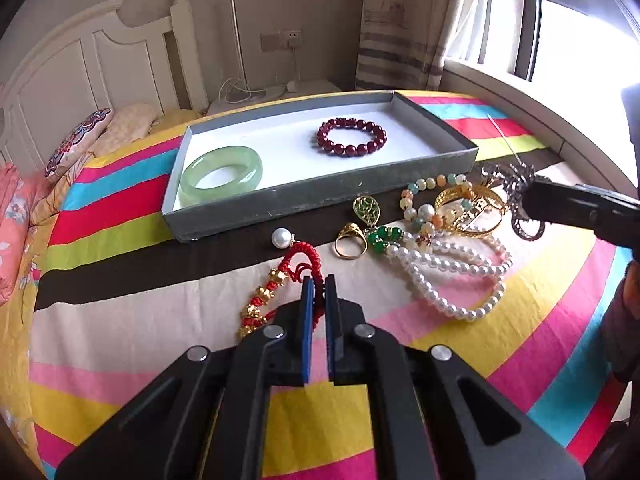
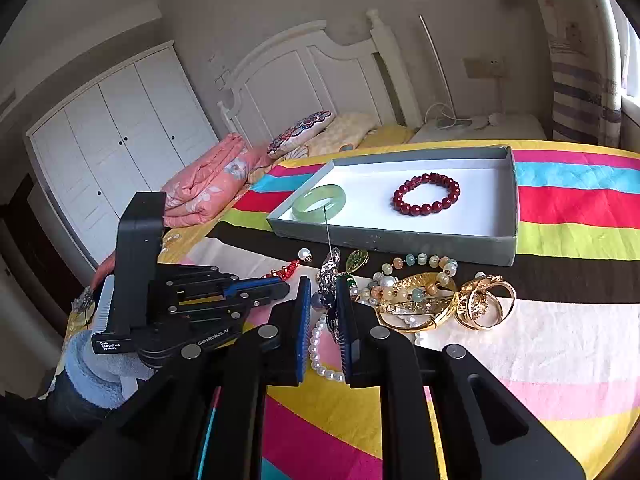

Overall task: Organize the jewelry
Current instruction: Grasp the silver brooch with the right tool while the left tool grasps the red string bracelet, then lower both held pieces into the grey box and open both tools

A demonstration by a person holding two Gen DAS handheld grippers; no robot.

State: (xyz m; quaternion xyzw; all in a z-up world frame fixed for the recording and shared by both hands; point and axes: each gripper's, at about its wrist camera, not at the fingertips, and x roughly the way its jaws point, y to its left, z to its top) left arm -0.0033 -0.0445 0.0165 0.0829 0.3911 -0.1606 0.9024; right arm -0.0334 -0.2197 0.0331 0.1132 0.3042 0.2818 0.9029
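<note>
Down at the bed, the left tongs point(image 1: 319, 280) are pinched nearly together on the red cord bracelet point(image 1: 280, 284), whose gold beads trail away on the striped bedspread point(image 1: 120, 320). The right tongs point(image 2: 323, 308) grip a dark silver hair ornament point(image 2: 330, 276) with a thin pin standing up from it; in the left view the ornament is raised above the jewelry pile. Just beside them lie a pearl necklace point(image 1: 452, 276), a gold bangle point(image 2: 416, 304), gold rings point(image 2: 486, 304), a pastel bead bracelet point(image 2: 420, 268), a green pendant point(image 1: 366, 210) and a single pearl earring point(image 1: 281, 237). Farther off sits the grey box point(image 1: 320, 196), holding a green jade bangle point(image 1: 221, 174) and, apart from it, a dark red bead bracelet point(image 1: 352, 136).
</note>
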